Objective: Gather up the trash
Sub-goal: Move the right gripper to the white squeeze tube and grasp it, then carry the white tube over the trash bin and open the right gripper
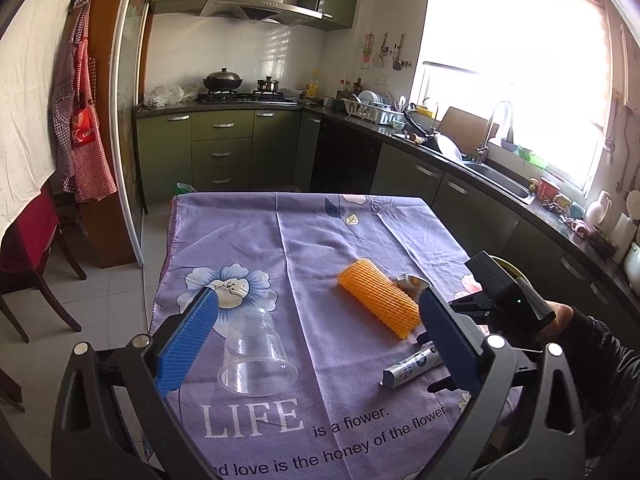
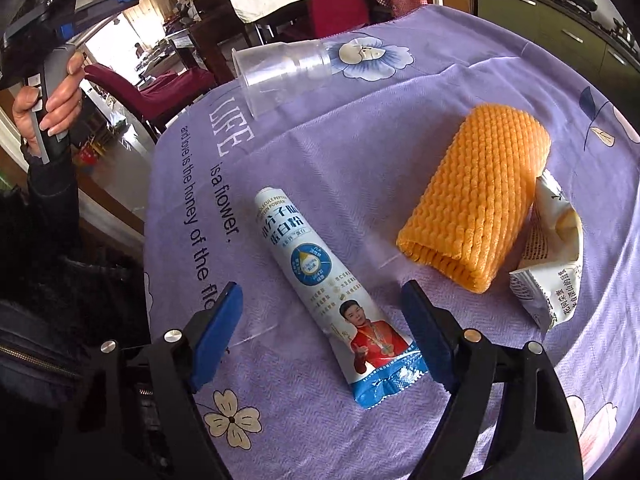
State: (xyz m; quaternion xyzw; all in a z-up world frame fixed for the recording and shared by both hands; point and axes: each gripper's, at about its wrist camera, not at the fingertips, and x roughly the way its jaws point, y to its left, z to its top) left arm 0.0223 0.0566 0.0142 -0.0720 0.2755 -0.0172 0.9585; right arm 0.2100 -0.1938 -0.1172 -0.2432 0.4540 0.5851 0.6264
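Lying on its side on the purple cloth point(image 1: 320, 240) of the counter, the clear cup point(image 1: 258, 354) shows nothing inside; its mouth faces the near edge in the left wrist view, just above the printed word "LIFE". The left claw point(image 1: 316, 332) hangs over the cloth with its blue fingers point(image 1: 188, 344) spread wide, holding nothing; the cup sits between them, closer to the left finger, though whether that finger touches it cannot be told.

To the right of the cup lies an orange foam net point(image 1: 378, 304), a flattened sleeve with its open end showing in the right wrist view and nothing visible in it. A torn white wrapper point(image 2: 552, 248) lies against the net's far side, its top ripped open; whether anything is in it is not clear. Near the net, apart from it, a white-and-blue sachet point(image 2: 336, 296) lies flat, sealed at its blue end.

The right claw point(image 2: 320, 328) hovers low over the sachet with its fingers point(image 2: 216, 336) wide apart, gripping nothing; the sachet's blue end lies between them, nearer the right finger. The left hand point(image 2: 48, 96) grips its handle at the upper left of that view.

Behind the counter stand green cabinets point(image 1: 224, 152), a stove with two pots point(image 1: 240, 82) and a sink point(image 1: 500, 184) under the bright window.
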